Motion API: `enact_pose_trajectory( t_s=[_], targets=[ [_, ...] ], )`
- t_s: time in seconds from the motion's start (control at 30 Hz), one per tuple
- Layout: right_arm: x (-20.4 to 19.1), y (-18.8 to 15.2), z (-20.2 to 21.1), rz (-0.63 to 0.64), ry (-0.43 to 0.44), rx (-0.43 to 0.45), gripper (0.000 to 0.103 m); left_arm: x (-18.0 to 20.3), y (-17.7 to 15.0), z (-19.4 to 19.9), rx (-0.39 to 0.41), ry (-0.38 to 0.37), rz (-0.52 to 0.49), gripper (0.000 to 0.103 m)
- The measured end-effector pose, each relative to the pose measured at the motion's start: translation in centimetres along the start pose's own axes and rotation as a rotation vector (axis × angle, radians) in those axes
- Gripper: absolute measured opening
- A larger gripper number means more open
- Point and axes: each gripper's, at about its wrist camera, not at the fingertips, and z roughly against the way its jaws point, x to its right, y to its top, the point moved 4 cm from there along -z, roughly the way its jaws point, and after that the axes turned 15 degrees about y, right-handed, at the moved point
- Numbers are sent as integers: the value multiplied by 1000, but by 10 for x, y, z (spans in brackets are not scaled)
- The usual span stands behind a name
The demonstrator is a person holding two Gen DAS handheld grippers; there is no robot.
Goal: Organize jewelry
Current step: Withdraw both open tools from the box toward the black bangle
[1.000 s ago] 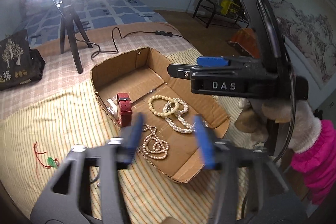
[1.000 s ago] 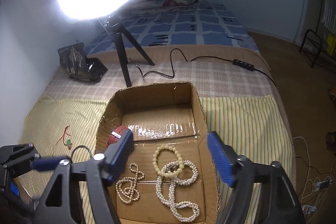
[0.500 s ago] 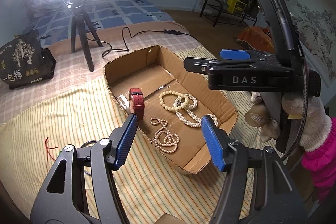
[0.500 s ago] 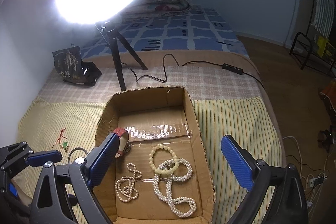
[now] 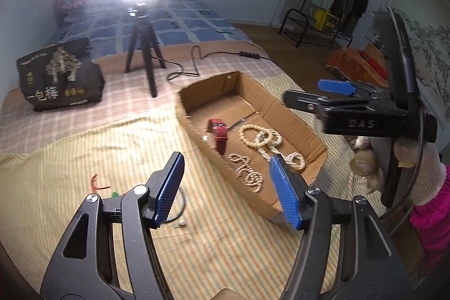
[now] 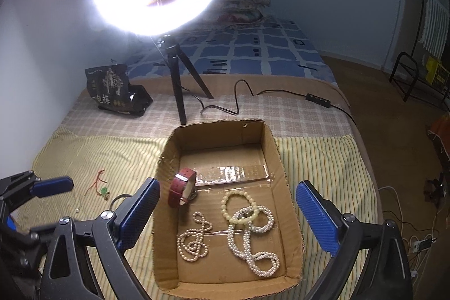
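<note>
Jewelry lies in an open cardboard box [image 6: 277, 156] on a bed, with both tools held apart and empty.

The box sits on a striped cloth [image 6: 84, 156] spread over the bed. Inside it, a red watch [image 6: 181, 186] leans near the left wall, a cream bead bracelet [image 6: 225, 205] rests mid-floor and overlaps a long white pearl necklace [image 6: 263, 260], and a smaller pinkish pearl strand [image 6: 192, 242] lies coiled just beside them. The left tool [image 5: 226, 189] hovers over the cloth near the box's near corner, fingers spread wide, gripping nothing. The right tool [image 6: 226, 218] hangs above the box's near end, its blue pads [image 6: 316, 214] wide apart. Outside the box, on the cloth, lie a red cord [image 6: 97, 182], a small green piece [image 6: 104, 190] and a dark ring-shaped band [image 6: 119, 200].
</note>
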Motion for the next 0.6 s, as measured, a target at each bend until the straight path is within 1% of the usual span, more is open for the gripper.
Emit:
enact_pose_trajectory(
  t_s=[0.2,0.37,0.6],
  targets=[
    [-21,0,9,20,17,28,99,-44,-5,10,10,48,60,65],
    [-44,-2,8,59,39,29,99,-80,-14,12,4,83,113,65],
    [-84,-4,2,154,87,31,99,-126,-28,10,-15,141,166,65]
  ],
)
